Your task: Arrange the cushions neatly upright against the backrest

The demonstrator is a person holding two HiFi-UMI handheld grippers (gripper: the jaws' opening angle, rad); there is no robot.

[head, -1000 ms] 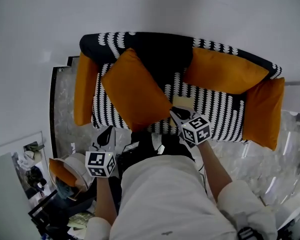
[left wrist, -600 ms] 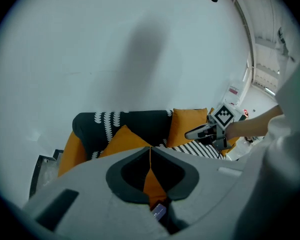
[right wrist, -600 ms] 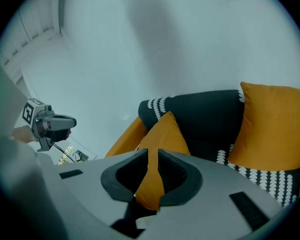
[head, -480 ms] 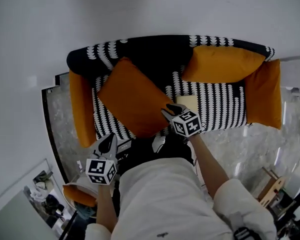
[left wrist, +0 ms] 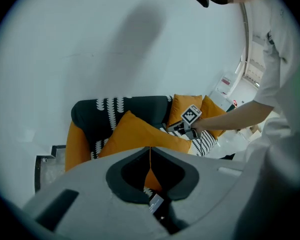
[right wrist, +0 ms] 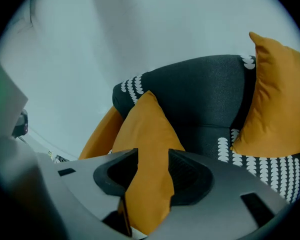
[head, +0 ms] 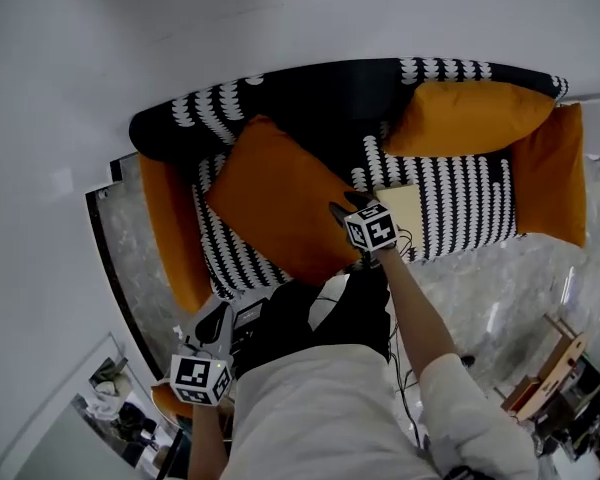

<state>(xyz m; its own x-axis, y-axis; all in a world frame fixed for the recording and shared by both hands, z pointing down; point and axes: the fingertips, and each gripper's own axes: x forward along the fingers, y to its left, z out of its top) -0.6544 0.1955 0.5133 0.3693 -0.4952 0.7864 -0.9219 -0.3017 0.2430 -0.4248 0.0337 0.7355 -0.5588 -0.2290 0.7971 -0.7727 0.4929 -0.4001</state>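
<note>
A black sofa with white pattern (head: 320, 98) holds several orange cushions. The middle cushion (head: 275, 203) leans tilted across the seat, its top corner near the backrest (right wrist: 200, 94). My right gripper (head: 342, 206) is at that cushion's lower right corner. Its jaws are opening, and the cushion's edge (right wrist: 150, 149) still stands between them. Another cushion (head: 470, 118) leans on the backrest at the right. One cushion lies along each arm, the left one (head: 170, 228) and the right one (head: 560, 173). My left gripper (head: 218, 313) is shut and empty, held back near my body.
A pale flat pad (head: 405, 218) lies on the seat by my right gripper. The sofa stands against a white wall on a glossy marble floor (head: 500, 298). Clutter, including an orange item, sits at the lower left (head: 165, 398).
My right gripper pushed forward with the cushion's corner toward the backrest, and its jaws have parted. My left gripper dropped back toward my body.
</note>
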